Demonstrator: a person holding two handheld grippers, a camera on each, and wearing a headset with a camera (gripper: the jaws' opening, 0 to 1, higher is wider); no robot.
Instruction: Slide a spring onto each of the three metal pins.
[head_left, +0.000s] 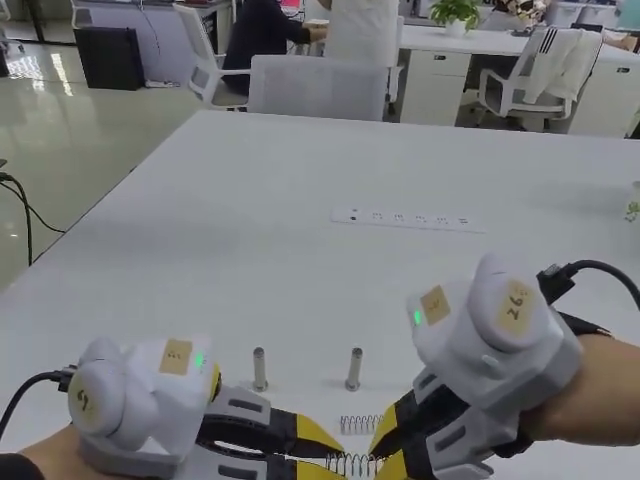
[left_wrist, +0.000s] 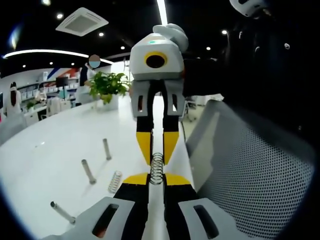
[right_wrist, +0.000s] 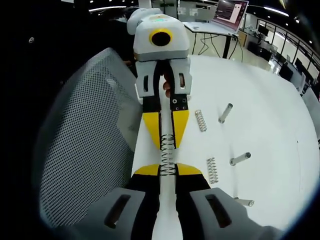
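Note:
One spring (head_left: 347, 465) is stretched lengthwise between the two grippers near the table's front edge. My left gripper (head_left: 318, 452) is shut on one end of it, and my right gripper (head_left: 385, 450) is shut on the other end, tip to tip. Seen along the left gripper (left_wrist: 156, 179), the spring (left_wrist: 157, 167) runs into the facing right gripper (left_wrist: 157, 150). Two metal pins (head_left: 260, 368) (head_left: 354, 368) stand upright just beyond. The third pin (right_wrist: 244, 202) stands near the right gripper (right_wrist: 167, 170). Two loose springs (right_wrist: 200, 120) (right_wrist: 212, 170) lie beside the pins.
A white power strip (head_left: 405, 219) lies mid-table on the white table (head_left: 200, 230). A grey mesh chair back (left_wrist: 250, 170) stands close behind the table's front edge. Office chairs (head_left: 320, 88) and seated people are past the far edge.

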